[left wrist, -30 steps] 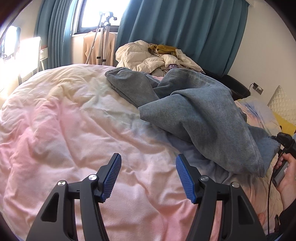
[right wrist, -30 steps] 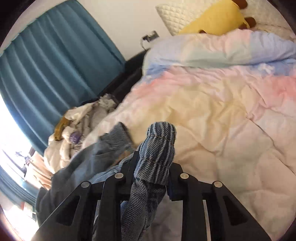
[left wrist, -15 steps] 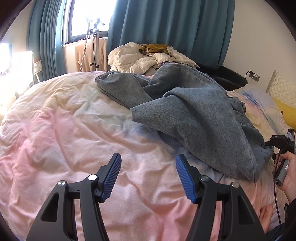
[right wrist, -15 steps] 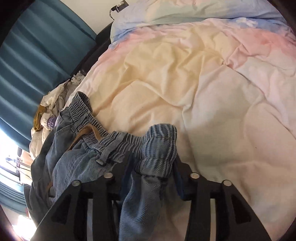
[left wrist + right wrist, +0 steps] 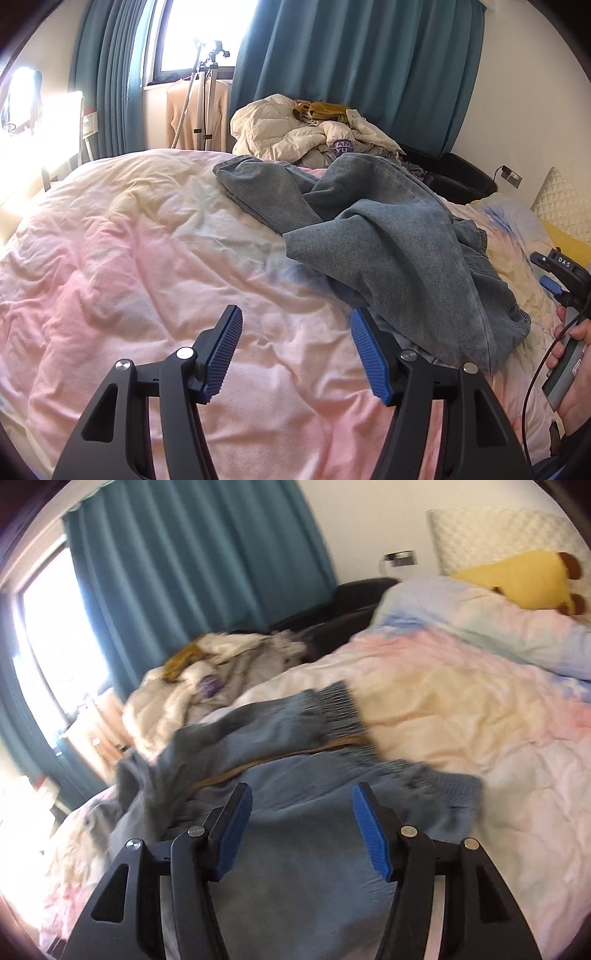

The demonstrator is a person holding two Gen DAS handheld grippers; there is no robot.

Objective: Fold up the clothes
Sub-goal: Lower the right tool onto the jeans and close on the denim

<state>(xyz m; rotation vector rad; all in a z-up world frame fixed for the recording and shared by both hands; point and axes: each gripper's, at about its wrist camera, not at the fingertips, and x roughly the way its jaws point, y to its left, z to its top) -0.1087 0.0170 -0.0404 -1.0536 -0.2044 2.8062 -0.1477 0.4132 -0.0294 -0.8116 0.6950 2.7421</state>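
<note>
A pair of blue-grey jeans (image 5: 388, 229) lies crumpled on the pink and cream duvet (image 5: 129, 258), right of centre in the left wrist view. My left gripper (image 5: 295, 350) is open and empty, low over the duvet, with its right finger close to the jeans' near edge. In the right wrist view the jeans (image 5: 303, 812) lie spread below me, their ribbed elastic waistband (image 5: 424, 775) toward the pillows. My right gripper (image 5: 301, 834) is open and empty just above them. It also shows at the right edge of the left wrist view (image 5: 565, 273), held by a hand.
A heap of cream bedding and clothes (image 5: 306, 133) sits beyond the bed's far edge, before teal curtains (image 5: 369, 66). A black chair (image 5: 458, 177) stands to the right of the heap. A yellow plush toy (image 5: 524, 579) and a quilted pillow (image 5: 498, 535) lie at the head of the bed.
My right gripper has let go of the jeans' waistband and opened; the jeans have dropped onto the duvet. The left gripper stayed open and shifted slightly.
</note>
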